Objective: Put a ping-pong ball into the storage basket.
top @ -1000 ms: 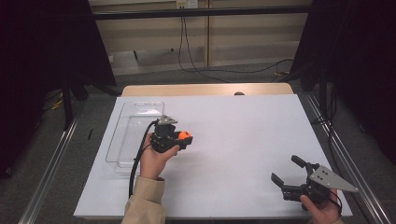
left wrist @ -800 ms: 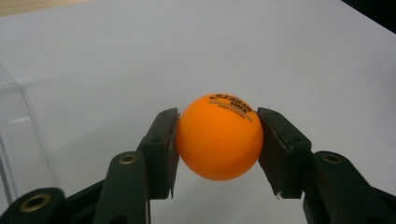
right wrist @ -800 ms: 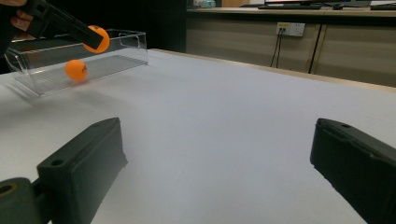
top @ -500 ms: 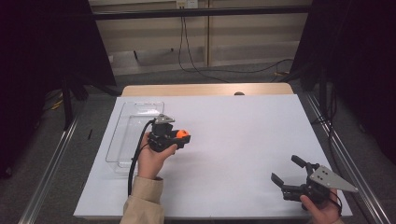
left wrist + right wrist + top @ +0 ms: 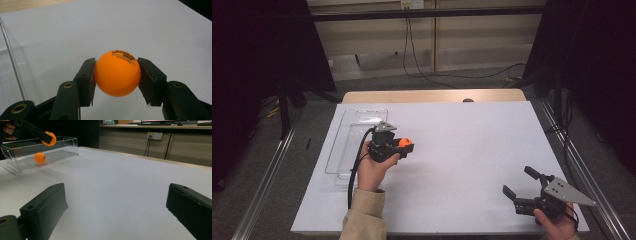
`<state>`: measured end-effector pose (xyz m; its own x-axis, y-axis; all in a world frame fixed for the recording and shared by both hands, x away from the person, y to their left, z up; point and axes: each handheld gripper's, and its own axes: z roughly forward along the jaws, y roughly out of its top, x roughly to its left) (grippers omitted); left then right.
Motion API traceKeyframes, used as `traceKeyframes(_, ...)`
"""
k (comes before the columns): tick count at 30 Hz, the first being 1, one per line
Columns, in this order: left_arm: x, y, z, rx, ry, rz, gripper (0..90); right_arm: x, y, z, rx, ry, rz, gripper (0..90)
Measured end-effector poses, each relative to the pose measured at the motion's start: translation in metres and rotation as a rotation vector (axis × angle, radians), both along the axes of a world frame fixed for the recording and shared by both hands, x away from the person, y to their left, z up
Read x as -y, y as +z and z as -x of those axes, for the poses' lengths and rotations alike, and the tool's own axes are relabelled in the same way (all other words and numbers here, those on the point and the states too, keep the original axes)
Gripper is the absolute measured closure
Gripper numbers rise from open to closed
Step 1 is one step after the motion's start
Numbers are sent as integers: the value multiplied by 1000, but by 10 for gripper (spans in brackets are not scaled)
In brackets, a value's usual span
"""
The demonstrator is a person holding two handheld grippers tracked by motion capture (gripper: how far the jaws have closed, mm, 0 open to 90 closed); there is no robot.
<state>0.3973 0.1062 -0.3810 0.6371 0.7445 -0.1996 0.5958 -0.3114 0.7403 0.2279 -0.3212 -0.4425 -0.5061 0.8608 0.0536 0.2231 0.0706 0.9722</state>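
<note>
Left gripper is clamped on an orange ball, one jaw on each side at about the ball's middle, with black print on the ball's top face (too small to read). In the high view the ball sits at the gripper's tip, lifted off the white table, with the person's left hand wrapped around the gripper body and its black cable trailing back along the sleeve. Just to the left of that gripper lies a clear plastic bin, long side running away from the person; its near wall shows at the left edge of the left gripper view. From the right gripper view the held ball hangs above the bin's near rim, and a second orange ball rests inside the bin on its floor. Right gripper is well apart from the left one, near the table's front right corner, held low by the right hand, grey three-cornered plate on top. Its jaws stand wide apart with nothing between them but bare white table. Beyond the table's far edge, a wooden strip and cables on the floor.
</note>
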Motion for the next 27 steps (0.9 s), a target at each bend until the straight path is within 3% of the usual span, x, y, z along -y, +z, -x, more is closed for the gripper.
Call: traceKeyframes(27,-9,6,0,17,30,-1,510,0,0,0,2,0,3,28)
